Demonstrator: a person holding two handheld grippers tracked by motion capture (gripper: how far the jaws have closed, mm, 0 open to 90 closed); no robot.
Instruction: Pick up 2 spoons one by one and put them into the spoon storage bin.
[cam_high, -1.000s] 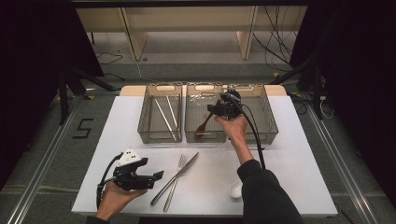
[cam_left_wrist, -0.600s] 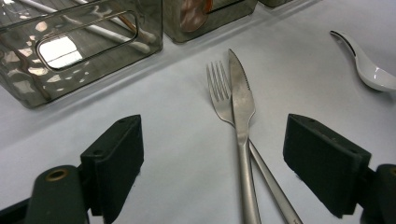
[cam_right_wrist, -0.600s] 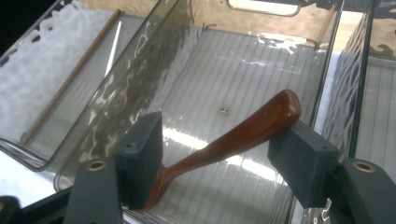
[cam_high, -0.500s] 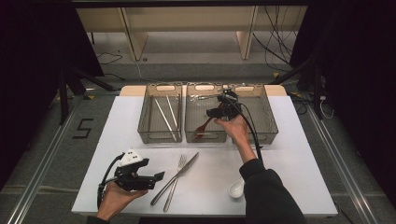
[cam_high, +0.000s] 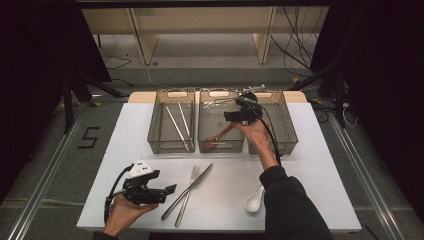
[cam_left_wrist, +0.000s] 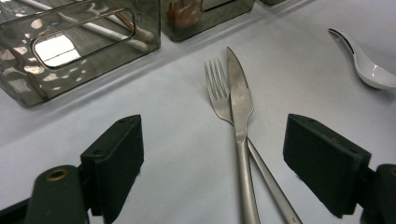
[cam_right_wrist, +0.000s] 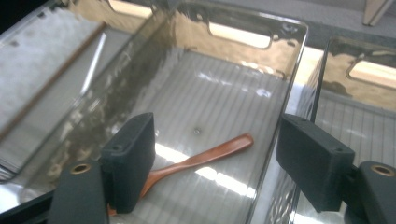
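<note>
Wooden spoon (cam_right_wrist: 201, 158) in middle bin (cam_high: 220, 145), right tongs (cam_right_wrist: 219, 163) just widened – empty, left tongs (cam_left_wrist: 212, 163) wide, empty.

A fork (cam_high: 187, 192) and a knife (cam_high: 192, 188) are seen crossed on the white table (cam_high: 320, 165), low in the middle of the high view. A white spoon (cam_high: 254, 200) is seen lower right of them. Two thin metal sticks (cam_high: 178, 121) are seen in the left bin (cam_high: 171, 122). A "5" (cam_high: 89, 137) is marked on the floor at the left.
</note>
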